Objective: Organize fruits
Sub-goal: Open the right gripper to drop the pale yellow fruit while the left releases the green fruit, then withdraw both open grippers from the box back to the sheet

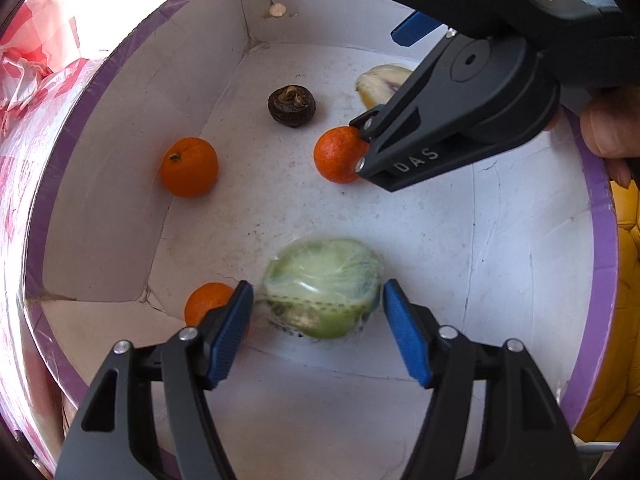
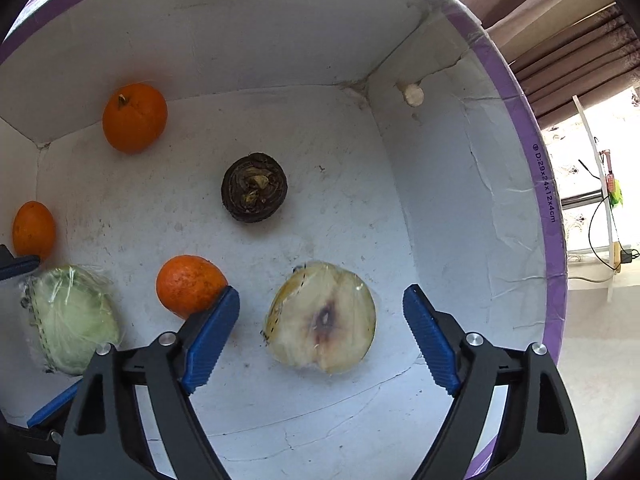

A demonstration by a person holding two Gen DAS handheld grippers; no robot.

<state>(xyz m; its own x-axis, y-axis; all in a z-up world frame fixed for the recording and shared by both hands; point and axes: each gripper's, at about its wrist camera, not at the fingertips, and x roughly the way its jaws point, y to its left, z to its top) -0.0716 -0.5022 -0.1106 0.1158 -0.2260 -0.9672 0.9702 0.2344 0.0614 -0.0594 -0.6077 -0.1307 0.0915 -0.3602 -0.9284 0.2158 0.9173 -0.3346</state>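
Both grippers are inside a white box with a purple rim [image 1: 600, 240]. My left gripper [image 1: 318, 310] is open around a plastic-wrapped green apple half [image 1: 320, 288], which also shows in the right wrist view [image 2: 72, 316]. My right gripper [image 2: 320, 320] is open around a wrapped yellowish apple half [image 2: 322, 318], partly hidden in the left wrist view [image 1: 380, 80]. Three oranges lie in the box: one by the far wall [image 1: 190, 166] [image 2: 135, 117], one beside my right gripper's left finger [image 1: 336, 154] [image 2: 190, 285], one by my left gripper [image 1: 208, 302] [image 2: 33, 230]. A dark brown round fruit [image 1: 292, 105] [image 2: 255, 187] sits mid-box.
The box wall [image 2: 472, 184] encloses both grippers closely. A small beige scrap [image 2: 413, 94] sticks to the wall. Red-and-white plastic [image 1: 36, 52] lies outside the box on the left; something yellow [image 1: 624, 280] lies on the right. A curtain and window [image 2: 580, 60] are beyond.
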